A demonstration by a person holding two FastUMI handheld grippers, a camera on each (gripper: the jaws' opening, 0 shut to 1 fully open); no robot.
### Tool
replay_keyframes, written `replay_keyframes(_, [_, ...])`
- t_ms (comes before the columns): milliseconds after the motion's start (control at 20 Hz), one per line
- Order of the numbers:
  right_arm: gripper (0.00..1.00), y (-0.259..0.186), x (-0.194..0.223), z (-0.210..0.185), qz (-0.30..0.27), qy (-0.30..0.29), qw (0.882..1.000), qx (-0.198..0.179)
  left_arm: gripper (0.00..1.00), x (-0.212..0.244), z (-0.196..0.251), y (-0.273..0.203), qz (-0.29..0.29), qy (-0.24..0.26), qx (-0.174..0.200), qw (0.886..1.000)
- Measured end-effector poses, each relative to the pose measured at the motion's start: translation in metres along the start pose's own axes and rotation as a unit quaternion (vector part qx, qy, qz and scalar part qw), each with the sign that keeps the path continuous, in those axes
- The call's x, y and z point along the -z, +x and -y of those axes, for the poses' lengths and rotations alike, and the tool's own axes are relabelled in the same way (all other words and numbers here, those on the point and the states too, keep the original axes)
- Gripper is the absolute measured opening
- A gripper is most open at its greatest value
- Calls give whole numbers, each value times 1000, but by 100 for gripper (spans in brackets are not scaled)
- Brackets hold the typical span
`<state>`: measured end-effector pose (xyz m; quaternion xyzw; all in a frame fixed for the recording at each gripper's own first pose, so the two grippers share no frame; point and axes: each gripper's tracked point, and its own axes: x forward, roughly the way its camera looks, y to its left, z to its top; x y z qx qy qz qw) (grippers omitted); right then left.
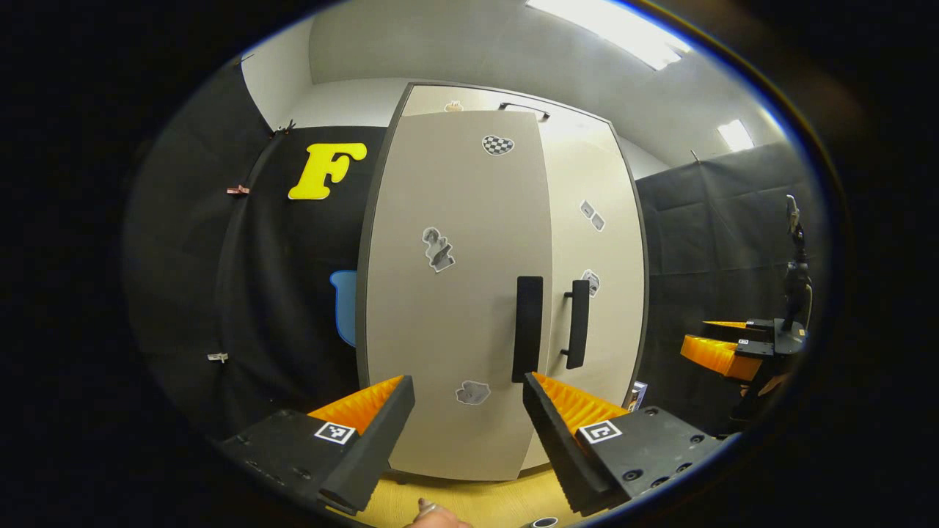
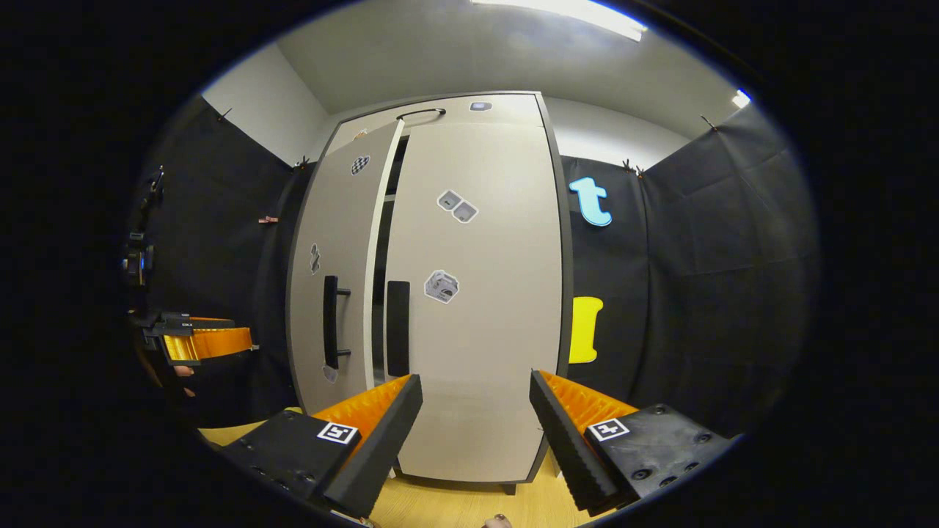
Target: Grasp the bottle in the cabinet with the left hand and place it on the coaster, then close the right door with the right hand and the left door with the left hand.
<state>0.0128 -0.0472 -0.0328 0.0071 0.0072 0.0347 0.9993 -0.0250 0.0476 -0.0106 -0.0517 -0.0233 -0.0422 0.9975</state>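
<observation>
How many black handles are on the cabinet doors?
2. One handle sits on the left door, which is ajar. The other handle is on the right door, by the gap between them. More could be hidden inside.

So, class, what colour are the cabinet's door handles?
Black. Both handles stand out against the pale doors, clearest in the right gripper view.

Black cloth walls (image 2: 697,257) hang on both sides, clipped along their top edge, with a pale wall (image 1: 275,81) above. Ceiling light panels (image 1: 609,29) glow overhead, and the tabletop (image 2: 455,506) below is light wood.
</observation>
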Motion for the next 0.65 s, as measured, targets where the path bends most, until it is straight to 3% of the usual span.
replay_keyframes(650, [98,-7,-3,0,-2,-6,1000,1,95,6,-7,-2,-11,-14,-14,1000])
